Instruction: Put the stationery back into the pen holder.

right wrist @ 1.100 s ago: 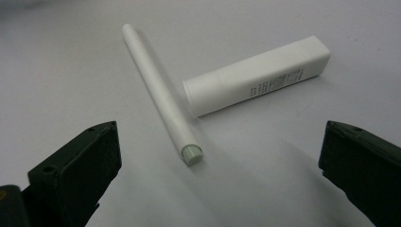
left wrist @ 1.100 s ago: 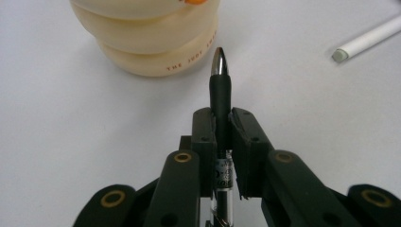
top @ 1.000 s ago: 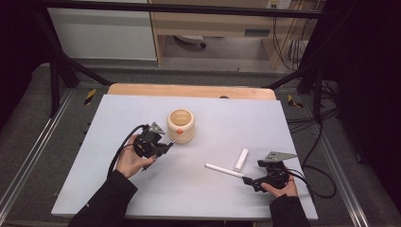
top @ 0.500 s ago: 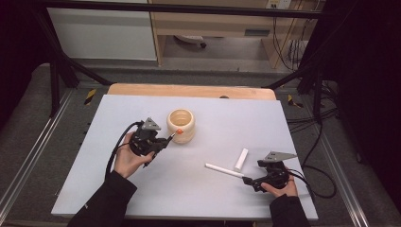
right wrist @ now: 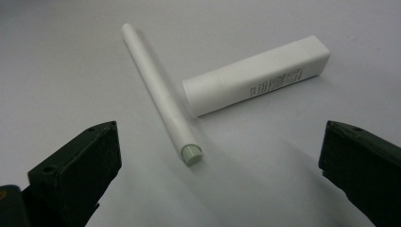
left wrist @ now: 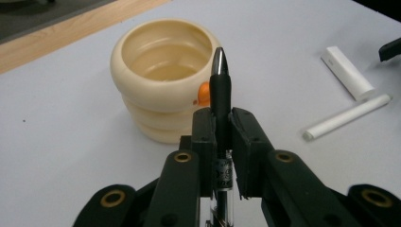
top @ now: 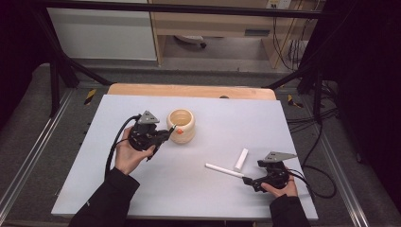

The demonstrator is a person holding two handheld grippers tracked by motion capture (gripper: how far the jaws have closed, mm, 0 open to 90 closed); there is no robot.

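The left gripper (left wrist: 221,127) pinches a black pen (left wrist: 220,90), tip aimed at the cream ribbed cup (left wrist: 163,78) just ahead, toward the tabletop's far edge.

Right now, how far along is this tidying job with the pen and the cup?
Early on, it seems. The cup looks empty, so nothing is stowed. In hand: the left gripper is clamped on a black pen, tip near the cup's rim. Left: the white stick and white tube lie before the open right gripper.

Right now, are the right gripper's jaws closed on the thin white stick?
No: in the right gripper view the right gripper stands open, and the thin white stick lies untouched on the table.
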